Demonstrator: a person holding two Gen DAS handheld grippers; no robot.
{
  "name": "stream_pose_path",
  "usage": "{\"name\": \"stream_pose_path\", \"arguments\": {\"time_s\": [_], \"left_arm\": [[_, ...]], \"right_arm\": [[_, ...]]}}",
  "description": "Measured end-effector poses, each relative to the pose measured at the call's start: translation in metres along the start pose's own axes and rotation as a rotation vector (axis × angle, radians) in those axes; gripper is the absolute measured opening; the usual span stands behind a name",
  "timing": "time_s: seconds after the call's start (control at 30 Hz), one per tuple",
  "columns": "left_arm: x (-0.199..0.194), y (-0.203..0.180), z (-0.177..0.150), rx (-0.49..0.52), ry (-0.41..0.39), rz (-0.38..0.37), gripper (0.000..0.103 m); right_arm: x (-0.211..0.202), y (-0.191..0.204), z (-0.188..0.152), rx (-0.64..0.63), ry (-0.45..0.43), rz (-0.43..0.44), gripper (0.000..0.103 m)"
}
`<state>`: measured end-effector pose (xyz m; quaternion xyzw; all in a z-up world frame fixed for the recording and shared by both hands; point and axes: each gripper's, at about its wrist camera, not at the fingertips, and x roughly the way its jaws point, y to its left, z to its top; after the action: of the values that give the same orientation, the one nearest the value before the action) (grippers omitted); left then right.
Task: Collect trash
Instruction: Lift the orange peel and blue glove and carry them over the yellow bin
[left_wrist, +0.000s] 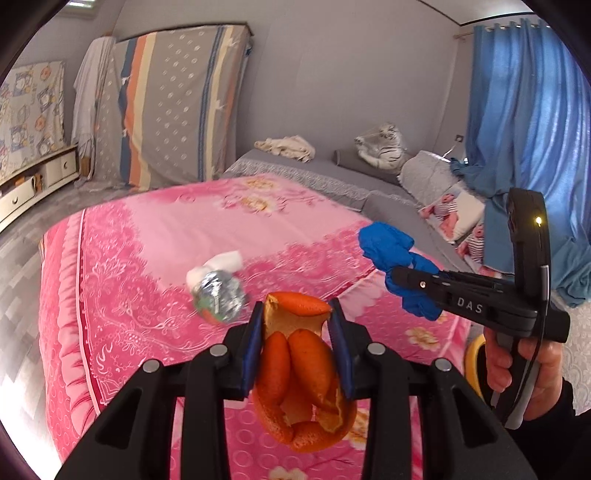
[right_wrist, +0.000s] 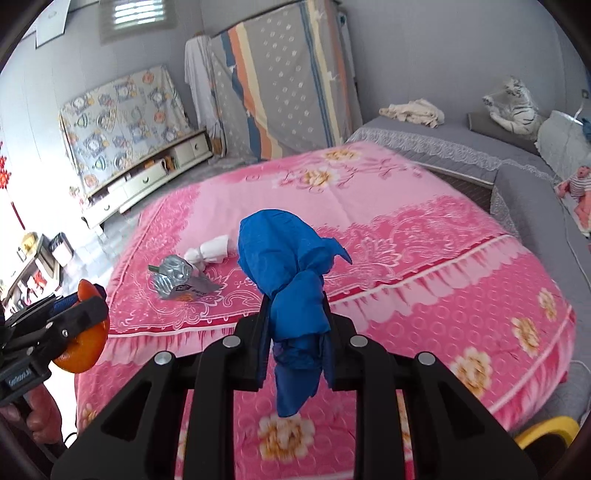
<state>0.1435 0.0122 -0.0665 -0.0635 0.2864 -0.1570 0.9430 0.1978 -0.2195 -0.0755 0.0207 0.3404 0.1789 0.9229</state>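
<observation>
My left gripper (left_wrist: 297, 314) is shut on an orange peel (left_wrist: 303, 369), held above the near edge of the pink bed (left_wrist: 147, 236); it also shows at the left of the right wrist view (right_wrist: 79, 295). My right gripper (right_wrist: 293, 306) is shut on a crumpled blue glove (right_wrist: 288, 258), held above the bed (right_wrist: 424, 258); it shows at the right of the left wrist view (left_wrist: 397, 273). A crumpled silver wrapper (left_wrist: 218, 295) and a white tissue wad (left_wrist: 221, 262) lie on the bed, also in the right wrist view (right_wrist: 173, 275) (right_wrist: 212, 249).
A grey sofa (left_wrist: 332, 173) with a tiger toy (left_wrist: 380, 147) and cloths stands behind the bed. Mattresses (left_wrist: 173, 103) lean on the back wall. A low white drawer unit (right_wrist: 147, 177) is at the left. Blue curtains (left_wrist: 524, 110) hang at right. A yellow rim (right_wrist: 546, 428) shows low right.
</observation>
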Motion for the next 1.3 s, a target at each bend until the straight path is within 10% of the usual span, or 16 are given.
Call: {"name": "stream_pose_path", "arguments": {"time_s": [1.3], "left_arm": [[-0.029, -0.213, 0.015, 0.400, -0.139, -0.308, 0.032]], "right_arm": [[-0.209, -0.151, -0.098, 0.322, -0.255, -0.366, 0.021]]}}
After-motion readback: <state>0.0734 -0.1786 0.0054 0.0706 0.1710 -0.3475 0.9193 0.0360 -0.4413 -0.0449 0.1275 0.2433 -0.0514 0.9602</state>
